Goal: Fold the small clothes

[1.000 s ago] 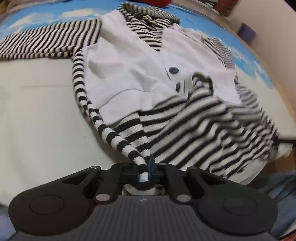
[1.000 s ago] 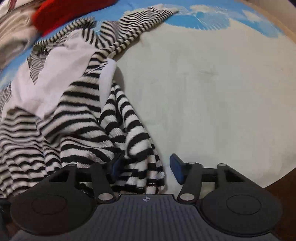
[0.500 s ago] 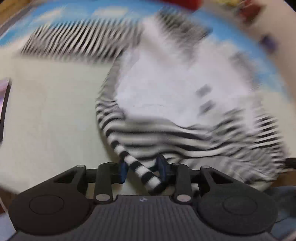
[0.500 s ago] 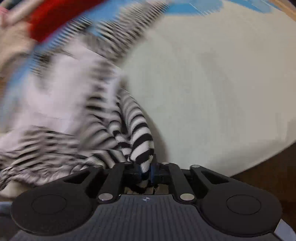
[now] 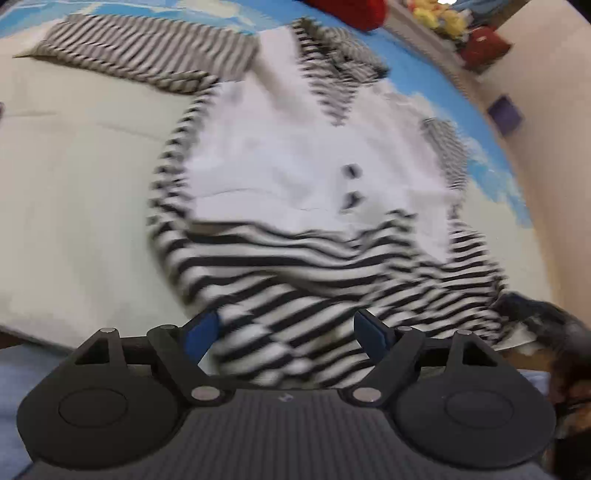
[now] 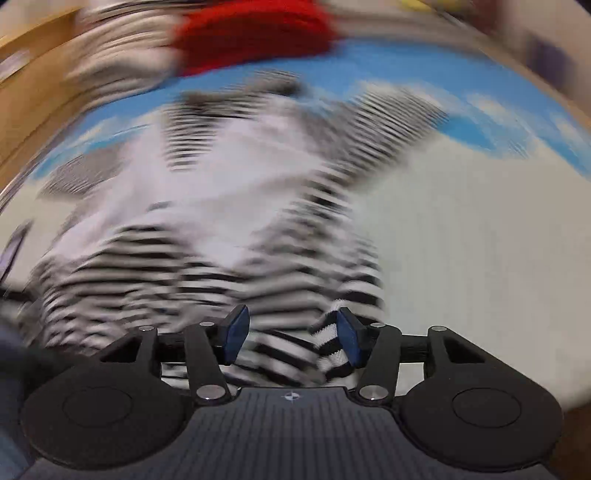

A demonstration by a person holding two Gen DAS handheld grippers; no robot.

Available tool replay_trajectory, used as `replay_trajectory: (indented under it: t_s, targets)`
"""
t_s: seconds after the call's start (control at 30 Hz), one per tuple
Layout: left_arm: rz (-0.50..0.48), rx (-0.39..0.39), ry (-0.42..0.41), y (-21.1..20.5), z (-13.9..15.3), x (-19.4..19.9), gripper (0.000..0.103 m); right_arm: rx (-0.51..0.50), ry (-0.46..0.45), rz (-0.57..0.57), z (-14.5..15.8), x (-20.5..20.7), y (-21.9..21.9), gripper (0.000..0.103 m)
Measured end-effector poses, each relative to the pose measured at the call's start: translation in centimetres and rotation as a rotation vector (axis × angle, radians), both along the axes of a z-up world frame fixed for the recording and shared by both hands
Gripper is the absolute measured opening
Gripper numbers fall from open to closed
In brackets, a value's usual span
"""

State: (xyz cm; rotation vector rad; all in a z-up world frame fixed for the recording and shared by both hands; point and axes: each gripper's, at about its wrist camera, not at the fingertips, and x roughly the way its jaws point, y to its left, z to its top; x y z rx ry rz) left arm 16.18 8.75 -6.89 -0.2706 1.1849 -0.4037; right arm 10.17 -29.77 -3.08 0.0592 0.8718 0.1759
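A small garment (image 5: 295, 177) with a white buttoned front and black-and-white striped sleeves and hem lies on a pale cloth; its striped lower part is folded up over the front. My left gripper (image 5: 286, 330) hovers over the near striped edge, its jaws opening, and striped fabric lies between the blue pads without being pressed. The right wrist view is blurred: the same garment (image 6: 221, 206) spreads ahead, and my right gripper (image 6: 291, 338) has its jaws opening, with a striped cuff (image 6: 332, 347) lying loose against the right pad.
A blue cloud-print sheet (image 5: 476, 122) runs along the far side of the pale cloth (image 5: 74, 192). A red item (image 6: 255, 33) lies beyond the garment. Coloured objects (image 5: 480, 44) stand at the far right by a beige wall. Wooden surface (image 6: 33, 85) shows at the left.
Both grippers were shut on striped edges of the garment and have opened and let go. Both cameras have risen and pulled back, so more of the garment shows.
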Motion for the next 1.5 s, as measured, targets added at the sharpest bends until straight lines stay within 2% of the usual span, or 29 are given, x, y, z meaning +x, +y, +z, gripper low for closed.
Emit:
replay_trajectory:
  t_s: [0.1, 0.17, 0.23, 0.27, 0.3, 0.33, 0.37, 0.43, 0.53, 0.67, 0.8, 0.87, 0.93, 1.0, 1.03, 1.07, 1.13, 1.23, 1.27, 1.3, 1.33, 1.37, 1.4, 1.43, 1.5]
  targets:
    - [-0.005, -0.033, -0.034, -1.7, 1.1, 1.5, 0.084, 0.054, -0.006, 0.294, -0.6, 1.4, 4.8, 0.074]
    - [-0.002, -0.043, -0.048, -2.9, 1.4, 2.9, 0.084, 0.039, -0.003, 0.458, -1.8, 1.9, 8.2, 0.079]
    - [-0.001, -0.079, -0.046, -4.0, 1.6, 4.2, 0.084, -0.017, 0.001, 0.546, -3.3, 2.8, 11.3, 0.079]
    - [0.0, -0.088, -0.051, -4.3, 1.8, 4.7, 0.084, -0.048, -0.015, 0.568, -4.1, 3.4, 12.4, 0.075]
    - [0.006, -0.084, -0.061, -4.6, 2.1, 5.3, 0.084, -0.065, -0.04, 0.571, -4.5, 3.9, 12.9, 0.044]
    - [0.017, -0.074, -0.071, -4.8, 2.4, 5.6, 0.084, -0.065, -0.044, 0.557, -4.7, 5.1, 12.9, 0.017]
    - [0.03, -0.07, -0.086, -4.6, 2.7, 5.7, 0.084, -0.033, -0.02, 0.499, -4.9, 6.5, 12.3, 0.002]
    - [0.048, -0.077, -0.106, -3.7, 3.4, 5.5, 0.085, 0.06, 0.009, 0.357, -4.8, 9.2, 10.0, 0.001]
    - [0.078, -0.012, -0.134, -1.9, 4.0, 3.5, 0.085, 0.111, 0.008, 0.243, -4.5, 11.1, 6.8, 0.0]
    - [0.011, 0.108, -0.118, -1.4, 2.9, -0.6, 0.085, 0.203, 0.067, 0.107, -5.4, 13.2, 4.4, 0.0]
    - [-0.073, 0.134, -0.045, -3.3, -0.1, -3.0, 0.085, 0.218, 0.084, 0.071, -5.7, 12.9, 4.7, 0.0]
    - [-0.063, 0.132, -0.016, -4.5, -1.7, -3.0, 0.085, 0.215, 0.073, 0.076, -5.4, 13.0, 4.8, 0.0]
    - [-0.013, 0.108, -0.004, -5.4, -3.0, -2.2, 0.083, 0.226, 0.065, 0.076, -5.0, 12.9, 4.8, 0.0]
    - [0.073, 0.107, -0.028, -5.8, -3.5, -1.2, 0.071, 0.235, 0.065, 0.073, -5.2, 13.2, 4.6, 0.0]
    - [0.109, 0.095, -0.039, -5.8, -3.6, -0.7, 0.057, 0.239, 0.068, 0.073, -5.2, 13.0, 4.5, 0.0]
    - [0.129, 0.088, -0.051, -5.7, -3.6, -0.4, 0.036, 0.239, 0.071, 0.076, -5.4, 13.0, 4.4, 0.0]
    - [0.131, 0.139, -0.062, -5.7, -3.6, -0.1, 0.021, 0.23, 0.071, 0.088, -5.6, 12.7, 4.3, 0.001]
    - [0.07, 0.238, -0.047, -5.8, -2.4, -1.1, 0.019, 0.242, 0.078, 0.11, -5.7, 12.4, 4.1, 0.003]
    - [0.03, 0.27, -0.055, -5.7, -1.6, -1.9, 0.019, 0.25, 0.083, 0.1, -5.7, 12.4, 3.8, 0.005]
    - [-0.014, 0.295, -0.061, -5.4, -0.6, -3.0, 0.019, 0.256, 0.091, 0.081, -5.7, 12.5, 3.5, 0.018]
    - [-0.038, 0.311, -0.064, -5.0, 0.0, -3.9, 0.019, 0.265, 0.104, 0.05, -5.7, 12.6, 2.9, 0.027]
    - [-0.055, 0.333, -0.057, -4.5, 0.4, -4.8, 0.018, 0.276, 0.113, 0.015, -5.8, 12.7, 2.4, 0.049]
    - [-0.058, 0.356, -0.038, -4.0, 0.3, -5.4, 0.018, 0.286, 0.119, -0.02, -5.9, 12.8, 1.8, 0.056]
    - [-0.057, 0.375, -0.007, -3.1, -0.3, -5.6, 0.014, 0.288, 0.129, -0.051, -6.0, 13.0, 1.3, 0.056]
    - [-0.045, 0.387, 0.05, -1.6, -2.1, -5.5, 0.015, 0.267, 0.14, -0.079, -6.1, 13.1, 0.8, 0.055]
